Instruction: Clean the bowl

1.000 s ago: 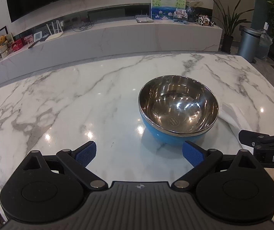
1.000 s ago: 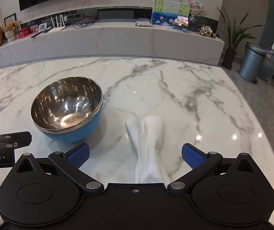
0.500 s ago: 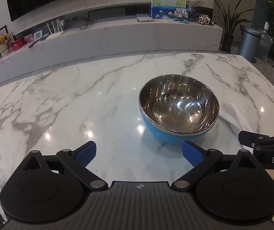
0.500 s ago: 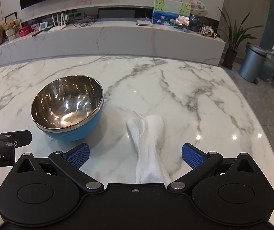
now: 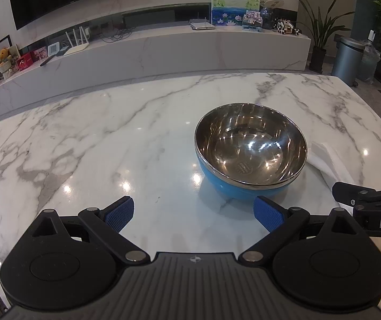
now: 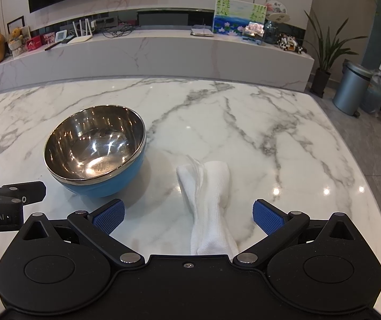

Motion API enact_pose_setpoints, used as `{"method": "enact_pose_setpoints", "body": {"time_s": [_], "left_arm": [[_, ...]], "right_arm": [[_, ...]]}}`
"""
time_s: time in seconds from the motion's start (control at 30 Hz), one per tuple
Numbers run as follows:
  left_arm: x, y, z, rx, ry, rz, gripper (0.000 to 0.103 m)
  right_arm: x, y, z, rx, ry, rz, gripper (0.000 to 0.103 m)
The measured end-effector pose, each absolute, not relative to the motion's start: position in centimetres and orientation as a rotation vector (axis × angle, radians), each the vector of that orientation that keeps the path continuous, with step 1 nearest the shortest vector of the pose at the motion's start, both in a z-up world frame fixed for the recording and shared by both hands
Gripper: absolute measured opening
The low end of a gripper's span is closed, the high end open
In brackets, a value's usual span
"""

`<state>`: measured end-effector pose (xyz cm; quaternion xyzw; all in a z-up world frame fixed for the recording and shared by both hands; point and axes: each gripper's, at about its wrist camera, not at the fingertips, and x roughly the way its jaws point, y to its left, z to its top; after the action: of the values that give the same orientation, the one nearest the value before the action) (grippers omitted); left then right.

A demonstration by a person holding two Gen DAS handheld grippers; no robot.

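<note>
A steel bowl [image 5: 250, 146] with a blue outside stands upright on the white marble table [image 5: 97, 146]. It also shows in the right wrist view [image 6: 94, 146], left of a folded white cloth [image 6: 209, 200]. The cloth shows partly behind the bowl in the left wrist view [image 5: 326, 157]. My left gripper [image 5: 193, 214] is open and empty, just in front and left of the bowl. My right gripper [image 6: 189, 217] is open, its jaws standing on either side of the cloth's near end without touching it.
The table's right edge [image 6: 361, 186] drops to a grey floor. A long marble TV bench [image 6: 150, 53] with small items stands behind the table. A metal bin [image 6: 352, 88] and potted plants [image 6: 326, 50] stand at the far right.
Almost nothing has changed. Both grippers stay open; the views have shifted only very slightly.
</note>
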<state>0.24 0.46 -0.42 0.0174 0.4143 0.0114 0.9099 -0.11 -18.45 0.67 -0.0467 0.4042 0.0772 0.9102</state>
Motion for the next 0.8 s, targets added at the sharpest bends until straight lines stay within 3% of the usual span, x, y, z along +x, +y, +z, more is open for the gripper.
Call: {"method": "enact_pose_setpoints", "body": {"time_s": [0.8], "left_arm": [[2.5,0.1,-0.3,0.012,0.849,0.023,0.097]], "right_arm": [[0.1,-18.7,0.1,-0.095,0.851,0.164,0.102]]}}
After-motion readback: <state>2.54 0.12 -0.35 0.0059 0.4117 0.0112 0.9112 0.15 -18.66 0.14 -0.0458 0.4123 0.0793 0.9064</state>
